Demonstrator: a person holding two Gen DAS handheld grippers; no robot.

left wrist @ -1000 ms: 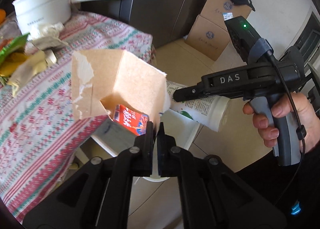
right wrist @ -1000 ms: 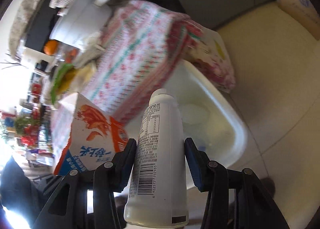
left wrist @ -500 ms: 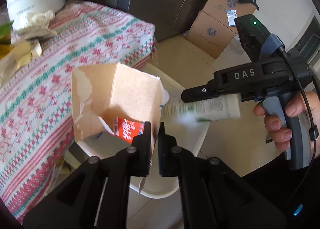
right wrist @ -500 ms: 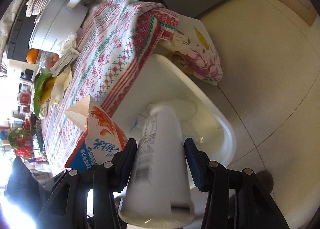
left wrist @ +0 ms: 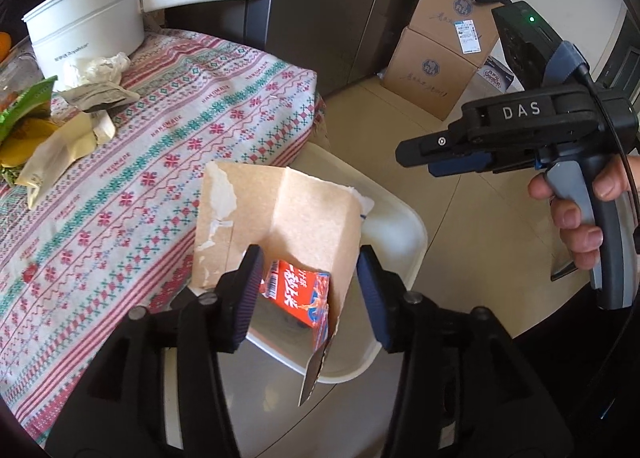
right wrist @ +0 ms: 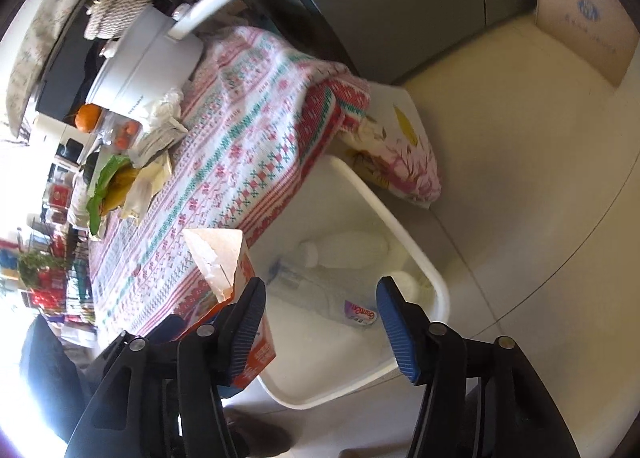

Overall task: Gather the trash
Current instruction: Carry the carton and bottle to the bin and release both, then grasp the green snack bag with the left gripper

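A torn-open carton (left wrist: 304, 214), brown inside with red print, hangs loose between the fingers of my left gripper (left wrist: 308, 270), over the white bin (left wrist: 412, 226). The left jaws are opening and their pads do not press on the carton. In the right wrist view the carton (right wrist: 224, 266) shows at the bin's (right wrist: 436, 286) near left edge. My right gripper (right wrist: 320, 290) is over the bin, its jaws opening with nothing between them. A white bottle (right wrist: 352, 248) lies in the bin. A hand holds the right gripper (left wrist: 416, 154) to the right of the carton.
A table with a patterned cloth (left wrist: 168, 126) stands left of the bin, with a white pot (left wrist: 84, 30) and crumpled wrappers (left wrist: 96, 94) on it. A clear labelled bottle (right wrist: 360, 314) also lies in the bin. Cardboard boxes (left wrist: 436, 70) stand on the floor behind.
The right gripper let go of the white bottle, which now lies in the bin. The left jaws, shut on the carton's wall before, have spread apart, and the carton has sunk towards the bin.
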